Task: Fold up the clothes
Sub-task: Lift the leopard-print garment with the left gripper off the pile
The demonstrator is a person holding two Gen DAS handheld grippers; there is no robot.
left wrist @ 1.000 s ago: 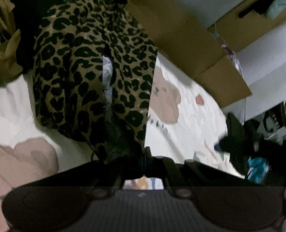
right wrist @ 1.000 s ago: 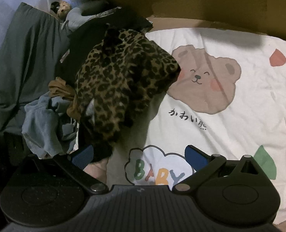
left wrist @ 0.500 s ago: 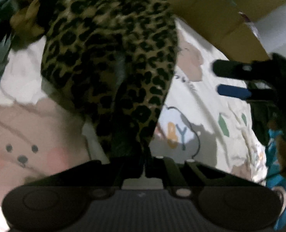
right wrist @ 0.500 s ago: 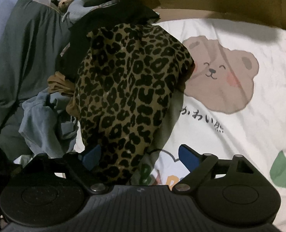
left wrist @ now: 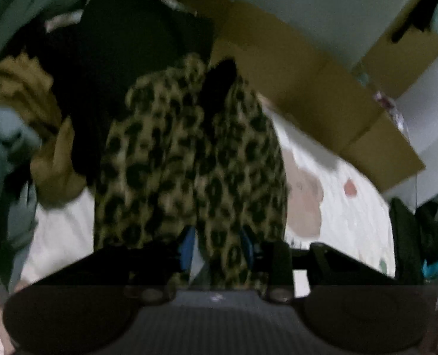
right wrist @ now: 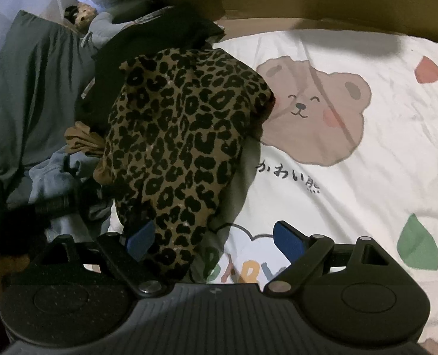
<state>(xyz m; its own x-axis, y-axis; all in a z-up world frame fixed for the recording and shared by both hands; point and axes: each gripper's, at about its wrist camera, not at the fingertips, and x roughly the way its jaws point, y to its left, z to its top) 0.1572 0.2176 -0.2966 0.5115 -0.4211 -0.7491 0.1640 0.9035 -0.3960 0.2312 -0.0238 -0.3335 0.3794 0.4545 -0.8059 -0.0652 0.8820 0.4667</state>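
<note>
The leopard-print garment (right wrist: 183, 148) is hanging bunched above the bed sheet (right wrist: 352, 192), beside a heap of clothes (right wrist: 50, 177) — grey, blue and black pieces lying at the left. The right gripper (right wrist: 213, 239) is standing with its jaws spread wide, the lower end of the garment draping over its left finger and clamped by nothing. In the blurred left wrist view, the left gripper (left wrist: 217, 248) is sitting parted around a fold of the same cloth — whether it is pinching it I cannot tell. A cardboard box (left wrist: 322, 112) is standing behind the bed, its contents hidden.
</note>
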